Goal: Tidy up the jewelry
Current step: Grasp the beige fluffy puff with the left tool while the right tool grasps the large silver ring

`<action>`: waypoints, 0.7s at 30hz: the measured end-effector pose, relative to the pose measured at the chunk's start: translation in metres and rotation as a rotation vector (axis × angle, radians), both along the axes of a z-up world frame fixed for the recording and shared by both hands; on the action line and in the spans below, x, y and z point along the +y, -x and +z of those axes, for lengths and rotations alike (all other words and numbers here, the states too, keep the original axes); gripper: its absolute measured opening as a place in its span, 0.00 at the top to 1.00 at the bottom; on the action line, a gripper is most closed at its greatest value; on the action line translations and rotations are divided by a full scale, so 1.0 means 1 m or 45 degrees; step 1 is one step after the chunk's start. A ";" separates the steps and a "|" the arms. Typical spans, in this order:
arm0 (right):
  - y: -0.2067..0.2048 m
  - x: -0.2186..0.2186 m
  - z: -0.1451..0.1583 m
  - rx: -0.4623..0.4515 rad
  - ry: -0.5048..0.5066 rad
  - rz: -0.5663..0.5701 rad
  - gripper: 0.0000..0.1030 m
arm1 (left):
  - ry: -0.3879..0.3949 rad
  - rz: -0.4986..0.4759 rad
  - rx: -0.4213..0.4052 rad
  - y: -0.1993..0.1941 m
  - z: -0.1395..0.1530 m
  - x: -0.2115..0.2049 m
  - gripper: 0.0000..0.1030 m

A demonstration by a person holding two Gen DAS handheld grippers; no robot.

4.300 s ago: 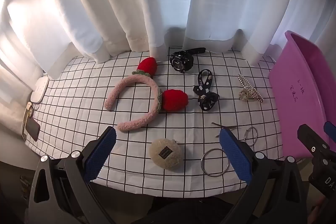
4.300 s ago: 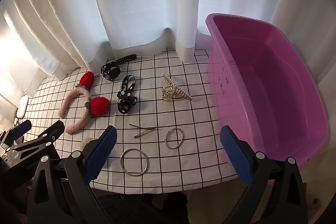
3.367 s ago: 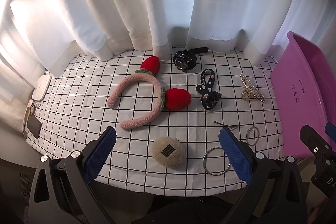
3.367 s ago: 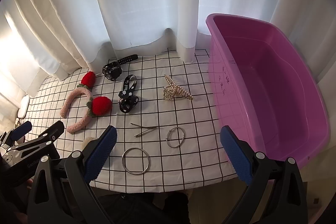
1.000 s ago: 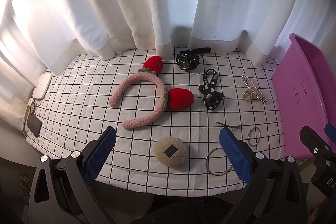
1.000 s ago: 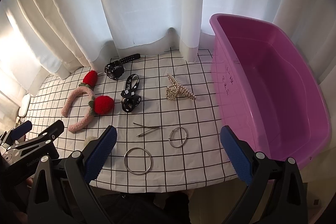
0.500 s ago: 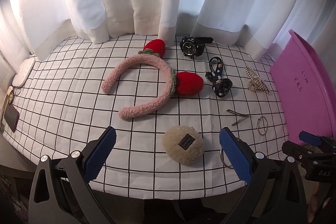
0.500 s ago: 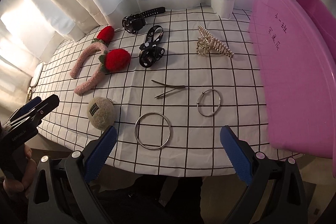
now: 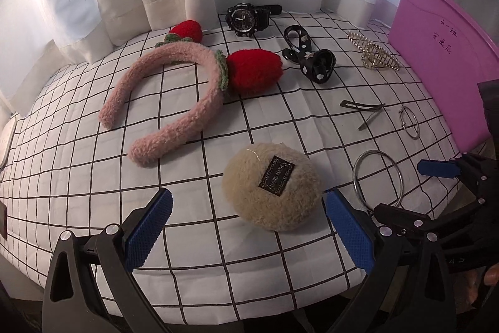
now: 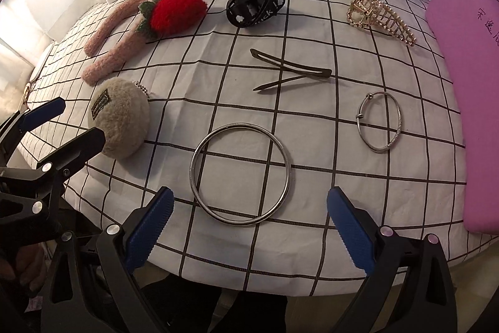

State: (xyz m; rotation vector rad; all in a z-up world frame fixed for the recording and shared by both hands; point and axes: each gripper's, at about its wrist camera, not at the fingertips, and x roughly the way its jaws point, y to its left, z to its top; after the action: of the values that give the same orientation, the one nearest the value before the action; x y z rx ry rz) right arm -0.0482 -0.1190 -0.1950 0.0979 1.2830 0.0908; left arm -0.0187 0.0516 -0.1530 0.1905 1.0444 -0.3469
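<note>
Left wrist view: left gripper (image 9: 248,225) wide open, holding nothing, low over the checked cloth (image 9: 78,152), with the pompom (image 9: 270,186) between the pads, headband (image 9: 170,97) and watch (image 9: 246,19) beyond, bin (image 9: 443,58) far right. Right wrist view: right gripper (image 10: 248,228) wide open and empty, with the large bangle (image 10: 240,173) just ahead between the pads, small bangle (image 10: 379,121), hairpins (image 10: 291,72) and claw clip (image 10: 379,13) further off.
</note>
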 end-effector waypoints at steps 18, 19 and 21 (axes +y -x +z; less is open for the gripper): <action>-0.008 0.005 -0.013 -0.146 0.159 0.009 0.08 | 0.017 -0.050 0.061 -0.023 -0.040 -0.012 0.06; -0.006 0.003 -0.013 -0.157 0.161 0.022 0.08 | -0.031 -0.056 0.047 -0.023 -0.044 -0.016 0.06; -0.003 0.002 -0.012 -0.185 0.160 0.034 0.08 | -0.037 -0.078 -0.010 -0.018 -0.044 -0.020 0.05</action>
State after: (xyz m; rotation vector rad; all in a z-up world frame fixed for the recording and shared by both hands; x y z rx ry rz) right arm -0.0452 -0.1166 -0.2070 -0.0332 1.1417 0.0391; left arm -0.0003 0.0320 -0.1974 0.2506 1.0378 -0.3861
